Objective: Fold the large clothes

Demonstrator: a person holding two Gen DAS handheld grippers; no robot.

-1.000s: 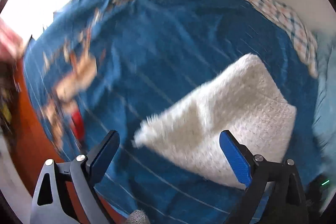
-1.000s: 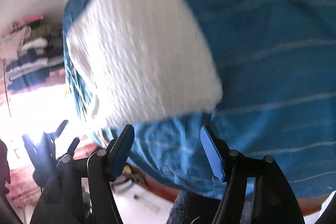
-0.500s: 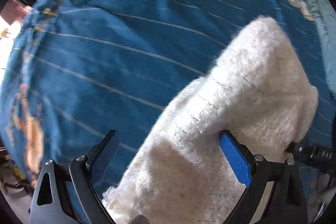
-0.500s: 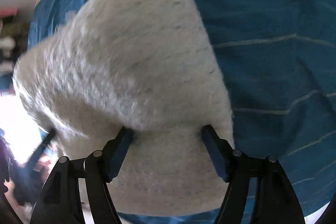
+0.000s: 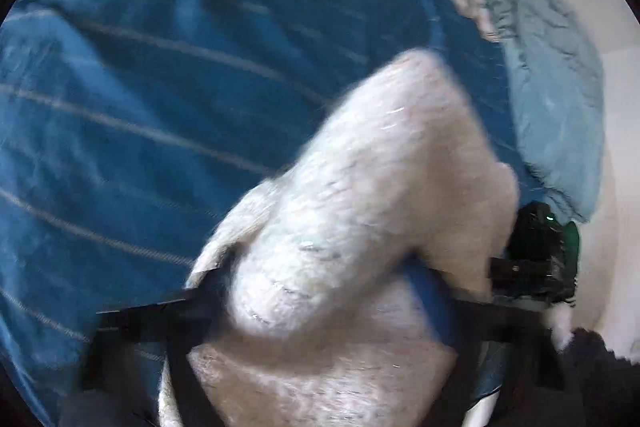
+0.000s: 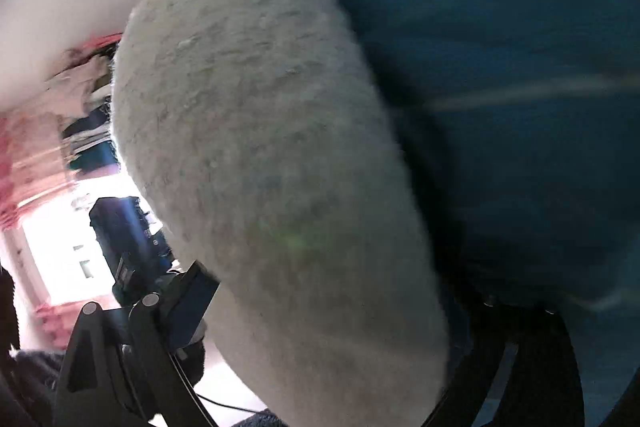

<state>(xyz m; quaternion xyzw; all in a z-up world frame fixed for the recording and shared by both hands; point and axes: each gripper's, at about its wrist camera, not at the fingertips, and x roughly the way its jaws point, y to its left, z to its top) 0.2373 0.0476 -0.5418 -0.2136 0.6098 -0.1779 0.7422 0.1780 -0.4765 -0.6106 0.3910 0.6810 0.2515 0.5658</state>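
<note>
Claws (image 5: 320, 291) round fuzzy white knit (image 5: 380, 187)

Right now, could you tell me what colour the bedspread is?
The bedspread is blue with thin pale stripes, clearest in the left wrist view.

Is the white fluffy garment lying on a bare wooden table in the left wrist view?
No, the white fluffy garment lies on a blue bedspread with thin pale stripes, not on bare wood.

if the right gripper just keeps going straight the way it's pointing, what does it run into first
Most likely the fluffy white garment: it already fills the space between the right gripper fingers, whose jaws have just been opening. Behind it lies the blue striped bedspread. Blur leaves depth uncertain.
</note>
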